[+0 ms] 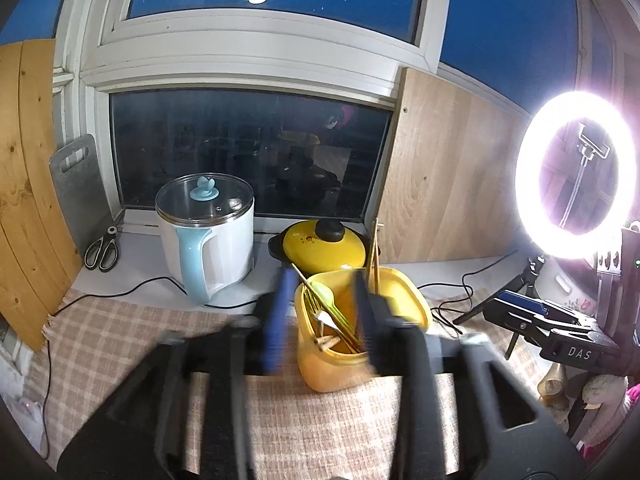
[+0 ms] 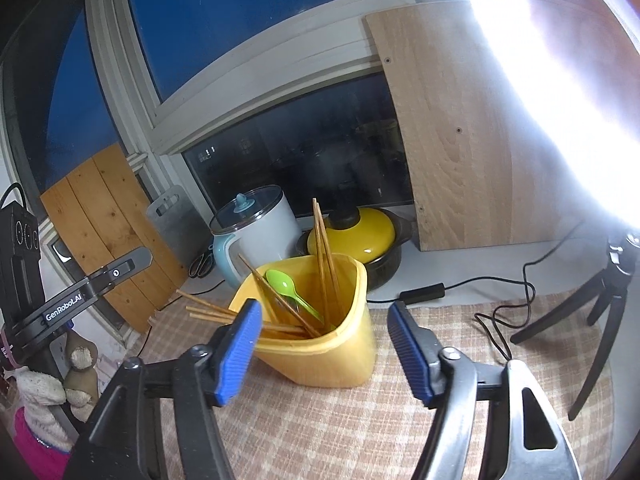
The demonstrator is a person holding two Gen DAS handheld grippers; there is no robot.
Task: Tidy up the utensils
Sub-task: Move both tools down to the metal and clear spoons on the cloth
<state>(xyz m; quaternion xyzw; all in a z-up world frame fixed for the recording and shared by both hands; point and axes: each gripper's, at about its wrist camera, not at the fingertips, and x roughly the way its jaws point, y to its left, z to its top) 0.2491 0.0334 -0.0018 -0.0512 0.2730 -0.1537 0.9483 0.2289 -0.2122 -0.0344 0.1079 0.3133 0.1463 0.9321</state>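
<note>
The right gripper [image 2: 324, 354] waits with released fingers before the yellow holder [image 2: 320, 344], which keeps the chopsticks [image 2: 324, 252] and green spoon [image 2: 286, 284] upright; the left gripper [image 1: 320, 312], blurred, is also released, one finger inside the holder.

Holder [image 2: 320, 344]: we see it on the cloth [image 2: 360, 432], before kettle and pot.
In it: chopsticks [image 2: 325, 240], a spoon [image 2: 286, 284].
Kettle [image 1: 208, 236]: left of the pot [image 1: 324, 246], both on the sill behind the cloth.
Scissors [image 1: 103, 249]: left of the kettle, before a leaning board [image 1: 82, 184].
Ring light [image 1: 576, 180]: we find it far right.
</note>
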